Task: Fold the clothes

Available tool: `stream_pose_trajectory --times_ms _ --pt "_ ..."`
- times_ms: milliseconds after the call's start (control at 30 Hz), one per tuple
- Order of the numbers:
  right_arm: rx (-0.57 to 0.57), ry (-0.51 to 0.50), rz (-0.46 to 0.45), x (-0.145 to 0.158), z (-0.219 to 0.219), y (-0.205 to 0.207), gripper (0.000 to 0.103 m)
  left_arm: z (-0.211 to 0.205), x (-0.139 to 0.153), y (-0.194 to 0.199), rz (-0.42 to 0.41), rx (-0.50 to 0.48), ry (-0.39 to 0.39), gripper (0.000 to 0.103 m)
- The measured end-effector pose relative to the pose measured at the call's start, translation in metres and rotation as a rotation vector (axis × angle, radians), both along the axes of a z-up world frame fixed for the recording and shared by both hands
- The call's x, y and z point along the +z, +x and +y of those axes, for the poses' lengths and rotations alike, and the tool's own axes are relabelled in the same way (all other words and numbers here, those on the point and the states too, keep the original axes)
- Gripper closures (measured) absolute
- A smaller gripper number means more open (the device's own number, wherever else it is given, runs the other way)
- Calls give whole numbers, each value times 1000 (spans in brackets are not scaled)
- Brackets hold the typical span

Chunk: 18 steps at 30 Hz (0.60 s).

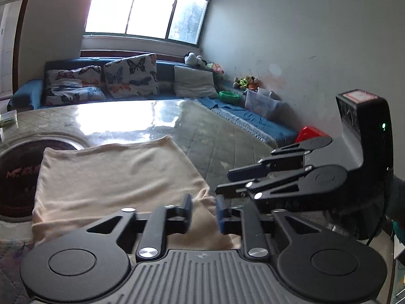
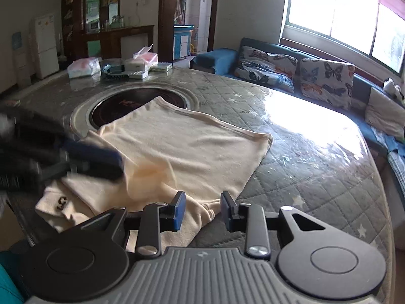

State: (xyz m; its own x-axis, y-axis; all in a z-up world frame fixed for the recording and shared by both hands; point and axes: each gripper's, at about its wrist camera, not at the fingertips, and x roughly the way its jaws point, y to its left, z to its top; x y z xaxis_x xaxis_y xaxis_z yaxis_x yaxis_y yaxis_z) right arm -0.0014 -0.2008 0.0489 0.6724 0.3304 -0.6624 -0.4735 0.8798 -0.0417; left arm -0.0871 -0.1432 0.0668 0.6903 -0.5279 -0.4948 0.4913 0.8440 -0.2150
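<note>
Left wrist: my left claw (image 1: 203,212) has its jaws apart, with the near corner of the cream garment (image 1: 114,177) bunched between them, not yet pinched. The garment spreads ahead and left of the claw over the tabletop (image 1: 215,139). My right claw (image 1: 225,181) sits just right of it, jaws nearly together; I cannot tell if they grip cloth.

Right wrist: my right claw (image 2: 202,211) stands open over the garment's (image 2: 182,147) near edge. The garment's long axis runs from under the claw away and left, toward the round burner (image 2: 131,103). I judge I'm starting a fold: next, both claws must close on the near edge and lift together.
</note>
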Motion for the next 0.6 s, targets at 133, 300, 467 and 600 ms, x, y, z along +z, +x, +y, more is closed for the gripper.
stream_pose_trajectory --times_ms 133,300,467,600 --pt "18 26 25 -2 4 0 73 31 -1 -9 -33 55 44 66" --pt "37 38 65 -15 17 3 75 80 -13 -10 -1 178 113 68" --pt "36 39 49 -23 33 8 82 107 -28 -7 49 249 140 76" --pt "48 11 -2 -19 45 8 83 110 -32 -1 64 253 173 82"
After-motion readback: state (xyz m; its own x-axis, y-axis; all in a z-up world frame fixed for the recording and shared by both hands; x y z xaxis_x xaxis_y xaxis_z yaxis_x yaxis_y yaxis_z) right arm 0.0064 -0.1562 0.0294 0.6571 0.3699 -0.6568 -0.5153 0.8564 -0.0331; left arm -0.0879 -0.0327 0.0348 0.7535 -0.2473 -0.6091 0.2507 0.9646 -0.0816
